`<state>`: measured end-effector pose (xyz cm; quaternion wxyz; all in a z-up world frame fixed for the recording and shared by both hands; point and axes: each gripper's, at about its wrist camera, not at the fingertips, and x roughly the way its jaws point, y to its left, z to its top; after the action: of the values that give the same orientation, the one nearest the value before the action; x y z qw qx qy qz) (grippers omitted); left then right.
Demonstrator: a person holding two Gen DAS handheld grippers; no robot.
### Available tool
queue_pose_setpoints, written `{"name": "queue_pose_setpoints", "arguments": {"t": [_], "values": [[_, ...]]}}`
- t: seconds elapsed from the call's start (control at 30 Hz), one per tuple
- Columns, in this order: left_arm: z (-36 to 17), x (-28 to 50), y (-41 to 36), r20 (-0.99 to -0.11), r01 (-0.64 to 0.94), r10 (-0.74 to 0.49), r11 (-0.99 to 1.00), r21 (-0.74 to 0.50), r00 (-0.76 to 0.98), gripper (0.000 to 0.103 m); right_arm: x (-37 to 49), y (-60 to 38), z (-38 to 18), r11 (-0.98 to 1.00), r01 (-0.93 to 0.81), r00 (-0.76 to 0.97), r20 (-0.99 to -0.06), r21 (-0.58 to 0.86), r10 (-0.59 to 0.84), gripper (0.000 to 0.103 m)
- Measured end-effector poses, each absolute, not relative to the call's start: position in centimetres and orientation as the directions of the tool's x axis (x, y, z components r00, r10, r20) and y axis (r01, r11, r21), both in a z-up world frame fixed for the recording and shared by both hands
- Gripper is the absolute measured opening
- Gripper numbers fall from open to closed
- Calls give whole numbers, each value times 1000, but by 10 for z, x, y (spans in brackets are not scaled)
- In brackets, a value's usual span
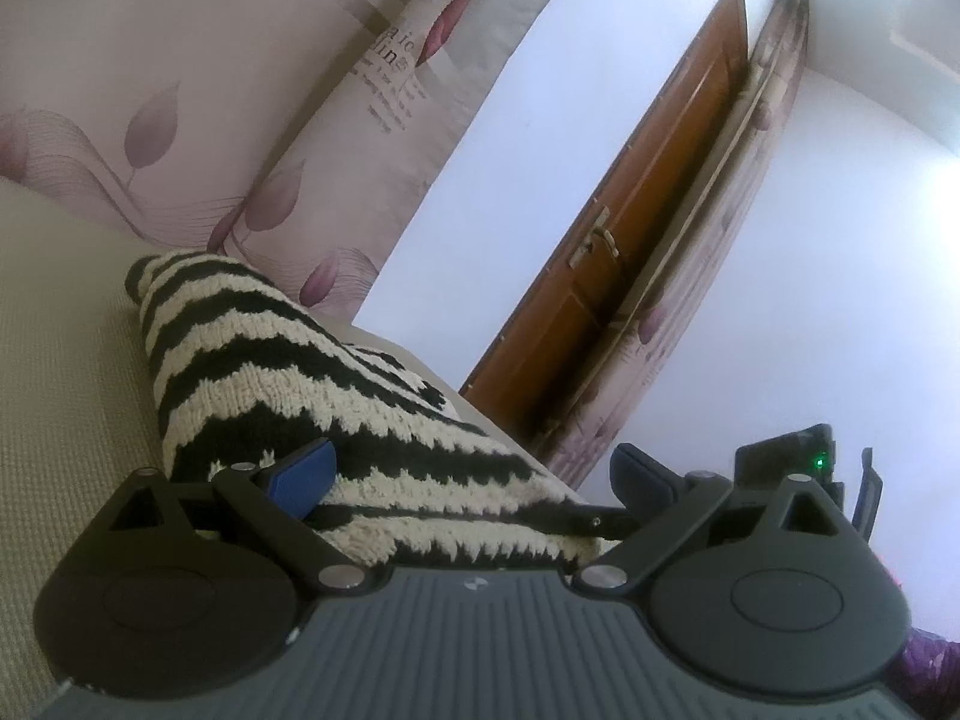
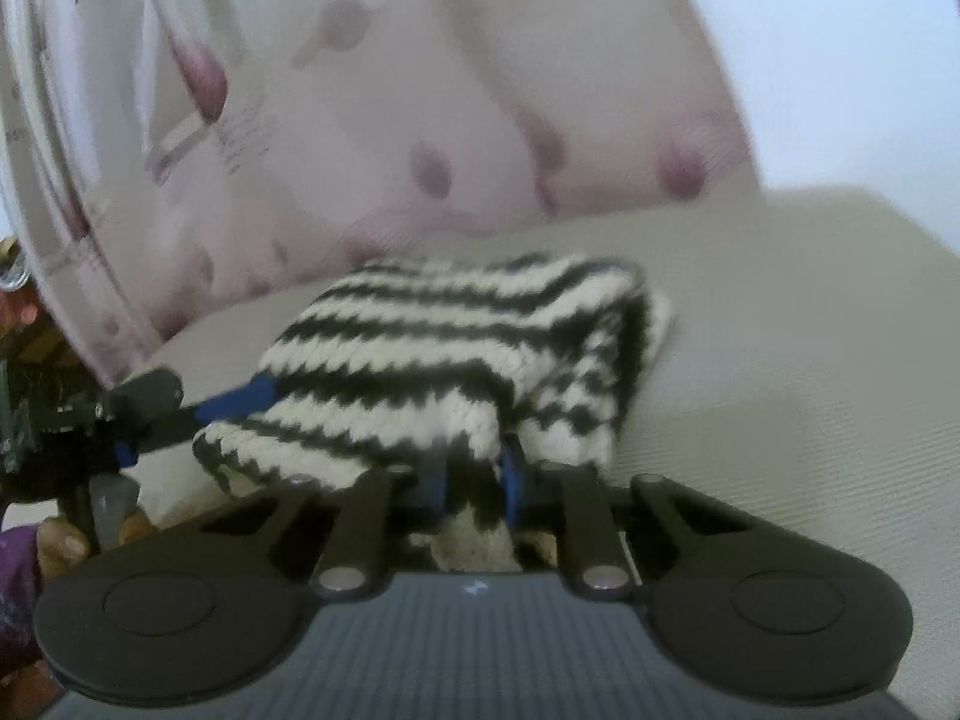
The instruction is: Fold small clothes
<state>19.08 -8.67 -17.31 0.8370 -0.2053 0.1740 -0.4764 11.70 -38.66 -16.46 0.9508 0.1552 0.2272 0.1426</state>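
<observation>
A black-and-cream zigzag-striped knit garment [image 1: 288, 360] lies bunched on a beige woven surface [image 1: 60, 372]. My left gripper [image 1: 471, 456] stands wide open and level, its blue pads [image 1: 300, 474] on either side of the garment's near edge. In the right wrist view the same garment [image 2: 456, 336] is humped up, and my right gripper [image 2: 474, 474] is shut on a fold of its near edge, with knit fabric between the blue pads [image 2: 510, 474]. The left gripper [image 2: 240, 399] shows at the left of that view, one blue finger along the garment's side.
The beige surface [image 2: 780, 360] stretches right of the garment. A pale fabric with purple flowers [image 2: 420, 120] hangs just behind. A brown wooden door [image 1: 630, 252] stands across a white floor. A hand [image 2: 60, 546] and purple sleeve [image 2: 15, 576] hold the left gripper.
</observation>
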Motion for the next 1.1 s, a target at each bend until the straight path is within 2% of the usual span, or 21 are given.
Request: {"name": "queue_pose_setpoints", "arguments": {"t": [0.13, 0.27, 0.4, 0.53, 0.67, 0.77, 0.93, 1.1], "values": [[-172, 190, -88, -109, 722, -861, 480, -497, 497, 97, 128, -391, -187, 901, -187, 823, -439, 391, 362, 13], [-167, 181, -99, -165, 721, -825, 555, -415, 540, 95, 130, -388, -186, 908, -193, 829, -434, 373, 354, 13], [-162, 171, -115, -223, 721, -785, 619, -311, 578, 95, 129, -398, -190, 873, -195, 823, -410, 446, 393, 13], [-163, 169, -119, -243, 716, -767, 641, -277, 593, 95, 130, -397, -181, 856, -196, 818, -402, 478, 412, 20], [-163, 166, -122, -253, 712, -755, 655, -253, 604, 96, 137, -396, -170, 850, -185, 822, -396, 494, 409, 20], [-164, 164, -124, -260, 710, -747, 663, -236, 611, 96, 145, -392, -172, 865, -168, 817, -423, 473, 391, 20], [-163, 164, -127, -271, 711, -740, 669, -216, 615, 96, 139, -380, -179, 920, -150, 830, -460, 362, 316, 14], [-162, 163, -132, -288, 708, -725, 683, -179, 626, 97, 133, -383, -180, 913, -130, 844, -439, 388, 307, 14]]}}
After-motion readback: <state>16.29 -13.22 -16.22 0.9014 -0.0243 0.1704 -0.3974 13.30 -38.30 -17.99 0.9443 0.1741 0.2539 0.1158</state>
